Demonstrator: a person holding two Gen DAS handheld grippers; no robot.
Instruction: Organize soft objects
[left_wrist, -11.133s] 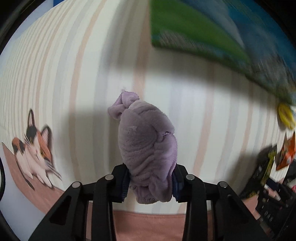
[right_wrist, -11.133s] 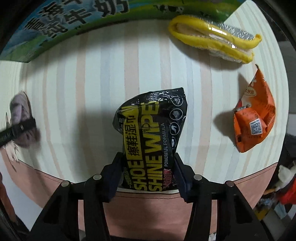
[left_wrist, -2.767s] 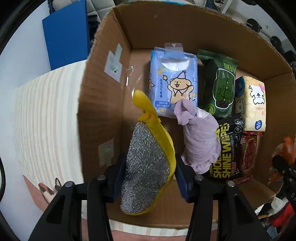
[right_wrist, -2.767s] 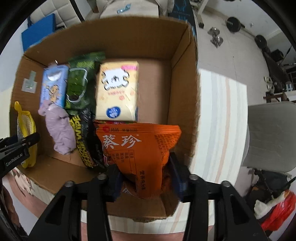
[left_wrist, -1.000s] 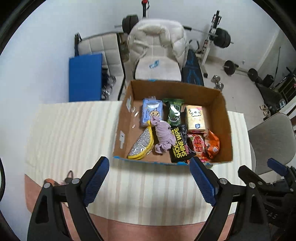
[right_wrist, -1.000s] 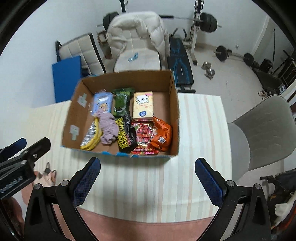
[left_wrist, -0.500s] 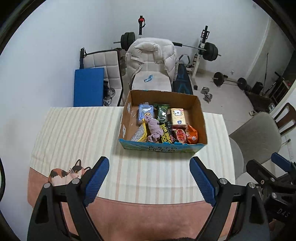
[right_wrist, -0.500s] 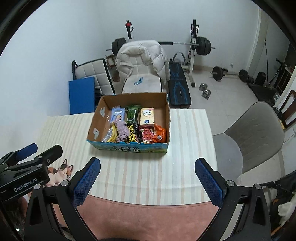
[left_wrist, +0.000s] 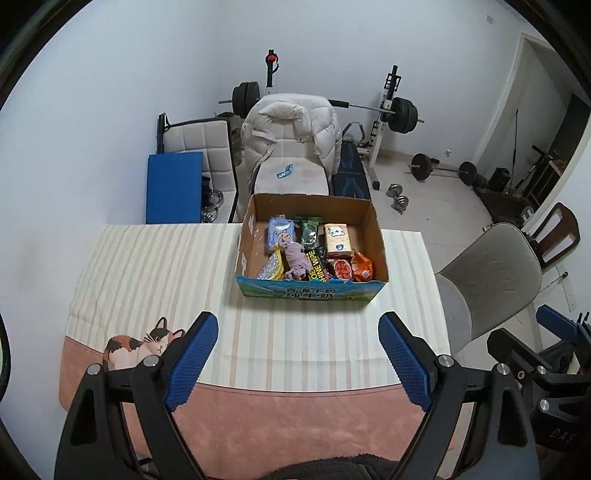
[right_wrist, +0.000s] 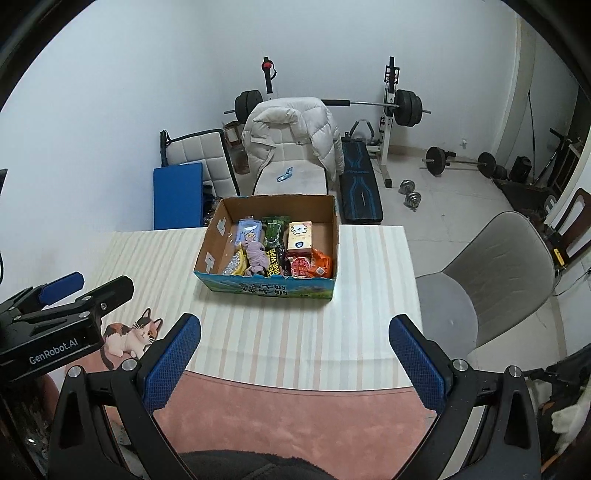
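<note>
A cardboard box (left_wrist: 377, 236) stands on the striped tablecloth (left_wrist: 155, 266) at the table's far side. It holds several soft packs: a purple cloth (left_wrist: 295, 258), a yellow scrub sponge (left_wrist: 271, 266), a black shoe wipes pack (left_wrist: 316, 265), an orange snack bag (left_wrist: 362, 268) and tissue packs (left_wrist: 335, 240). The box also shows in the right wrist view (right_wrist: 337, 236). My left gripper (left_wrist: 297, 326) is open and empty, high above the near table edge. My right gripper (right_wrist: 293, 325) is open and empty, likewise far back from the box.
A cat print (left_wrist: 136, 347) marks the cloth's near left corner. A grey chair (left_wrist: 491, 280) stands right of the table. A chair with a white jacket (left_wrist: 291, 125), a blue mat (left_wrist: 173, 186) and a weight bench (left_wrist: 391, 110) stand behind the table.
Both grippers let go of the sponge and the orange bag in the box, opened wide and pulled back and up. In the last half second they rose a little further.
</note>
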